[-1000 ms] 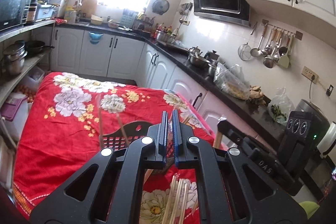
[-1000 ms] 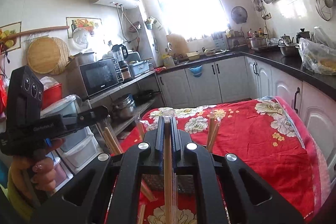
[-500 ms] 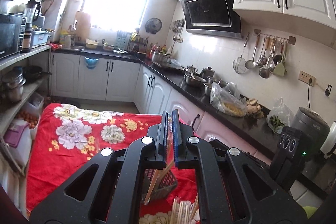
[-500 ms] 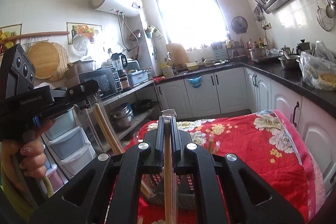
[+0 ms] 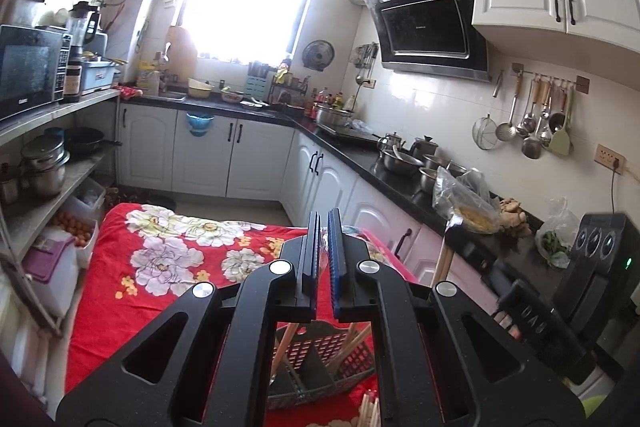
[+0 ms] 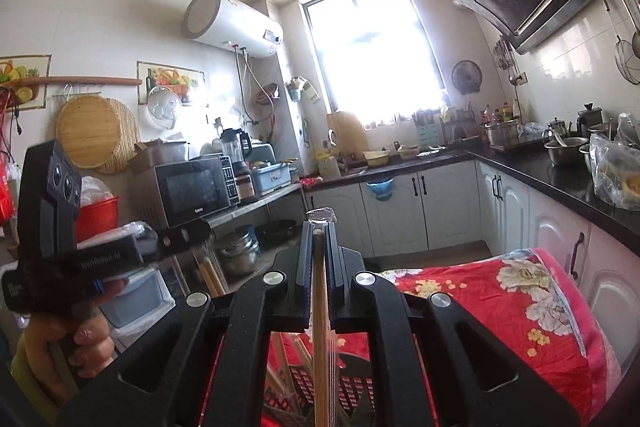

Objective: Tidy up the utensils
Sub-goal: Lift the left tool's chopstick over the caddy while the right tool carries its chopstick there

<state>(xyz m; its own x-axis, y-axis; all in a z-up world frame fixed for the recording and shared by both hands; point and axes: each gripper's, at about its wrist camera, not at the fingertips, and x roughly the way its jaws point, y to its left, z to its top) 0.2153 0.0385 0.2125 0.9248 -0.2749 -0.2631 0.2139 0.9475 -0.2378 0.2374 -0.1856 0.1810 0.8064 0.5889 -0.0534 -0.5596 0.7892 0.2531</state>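
Right wrist view looks along a pair of black fingers pressed flat on a pale wooden chopstick point(image 6: 319, 291), which runs lengthwise down the middle of the right gripper point(image 6: 319, 227); a crinkled scrap of clear wrapping point(image 6: 322, 215) pokes out past the tips. Held this way — along the fingers, not across them — the stick looks ready to be tipped end-first into a slot. Below sits the black slotted basket point(image 5: 320, 359), a perforated plastic caddy with a dividing wall, on a red quilted cloth printed with flowers point(image 5: 160, 267); several wooden chopsticks already lean in its compartments, and more loose ones point(image 5: 370, 407) lie just beside it at the bottom edge of the left wrist view. The left gripper point(image 5: 323, 223) has its ribbed blue pads point(image 5: 334, 267) drawn together with only a thin slit between; what, if anything, they pinch I cannot tell — though in the right view some light sticks point(image 6: 210, 273) seem to hang beneath it. A hand point(image 6: 80, 339) grips its handle.
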